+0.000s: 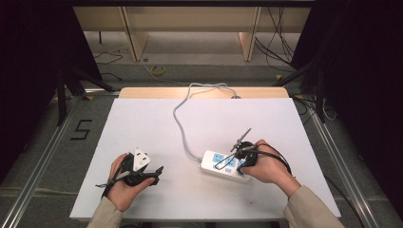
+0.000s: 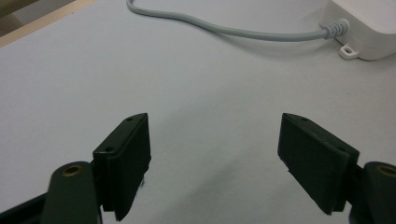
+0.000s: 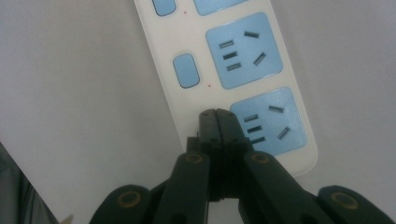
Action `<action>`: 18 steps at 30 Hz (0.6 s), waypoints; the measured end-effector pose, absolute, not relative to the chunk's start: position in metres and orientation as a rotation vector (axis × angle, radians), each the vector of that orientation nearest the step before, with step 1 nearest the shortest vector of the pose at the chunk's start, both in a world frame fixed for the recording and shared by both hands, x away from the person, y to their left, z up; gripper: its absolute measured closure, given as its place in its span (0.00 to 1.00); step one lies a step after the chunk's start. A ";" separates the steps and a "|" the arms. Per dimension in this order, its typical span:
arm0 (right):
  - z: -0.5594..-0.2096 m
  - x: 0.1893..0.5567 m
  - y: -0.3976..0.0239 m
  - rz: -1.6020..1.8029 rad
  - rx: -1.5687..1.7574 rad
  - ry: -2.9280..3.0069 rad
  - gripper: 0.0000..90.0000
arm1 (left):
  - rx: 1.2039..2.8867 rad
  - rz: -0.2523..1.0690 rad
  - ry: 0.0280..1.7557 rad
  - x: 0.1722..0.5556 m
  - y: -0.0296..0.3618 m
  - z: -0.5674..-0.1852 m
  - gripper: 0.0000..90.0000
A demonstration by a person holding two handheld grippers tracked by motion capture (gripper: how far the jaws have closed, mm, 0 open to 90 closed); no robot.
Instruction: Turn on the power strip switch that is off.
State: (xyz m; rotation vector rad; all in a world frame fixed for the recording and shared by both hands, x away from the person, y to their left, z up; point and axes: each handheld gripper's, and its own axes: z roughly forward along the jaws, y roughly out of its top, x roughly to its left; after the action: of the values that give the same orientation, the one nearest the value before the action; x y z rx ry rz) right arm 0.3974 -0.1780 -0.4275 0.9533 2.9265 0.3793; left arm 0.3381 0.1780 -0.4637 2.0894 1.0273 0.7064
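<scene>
A white power strip point(image 1: 219, 165) with blue sockets lies on the white table top point(image 1: 142, 123), right of centre. Its grey cable point(image 1: 182, 128) snakes to the back edge. My right gripper point(image 1: 237, 162) is over the strip's near end, jaws shut together with nothing between them. In the right gripper view its tips point(image 3: 217, 116) sit on the strip point(image 3: 168, 107) just left of the nearest blue socket point(image 3: 275, 119), in line with the blue switch button point(image 3: 186, 71). My left gripper point(image 1: 158, 173) rests at the front left, open and empty point(image 2: 215, 140), aimed at the cable point(image 2: 233, 31).
A corner of the strip point(image 2: 369, 28) shows at the upper right of the left gripper view. Bare table top lies between the two hands. Beyond the back edge are the floor, loose cables point(image 1: 275, 33) and wooden furniture legs point(image 1: 135, 38).
</scene>
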 end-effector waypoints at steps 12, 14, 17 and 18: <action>-0.428 0.397 -0.178 0.380 0.962 2.925 1.00 | 2.091 0.706 1.027 0.338 0.178 -0.464 0.28; -0.428 0.397 -0.178 0.380 0.963 2.924 1.00 | 2.091 0.706 1.027 0.338 0.178 -0.464 0.28; -0.428 0.397 -0.178 0.381 0.962 2.924 1.00 | 2.096 0.706 1.024 0.338 0.178 -0.464 0.28; -0.428 0.397 -0.178 0.381 0.966 2.924 1.00 | 2.096 0.705 1.024 0.338 0.178 -0.464 0.28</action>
State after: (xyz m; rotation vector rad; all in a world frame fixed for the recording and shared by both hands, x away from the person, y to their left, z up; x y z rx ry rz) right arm 0.3972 -0.1779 -0.4283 0.9663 2.9239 0.3806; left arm 0.3380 0.1776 -0.4636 2.0958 1.0245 0.7047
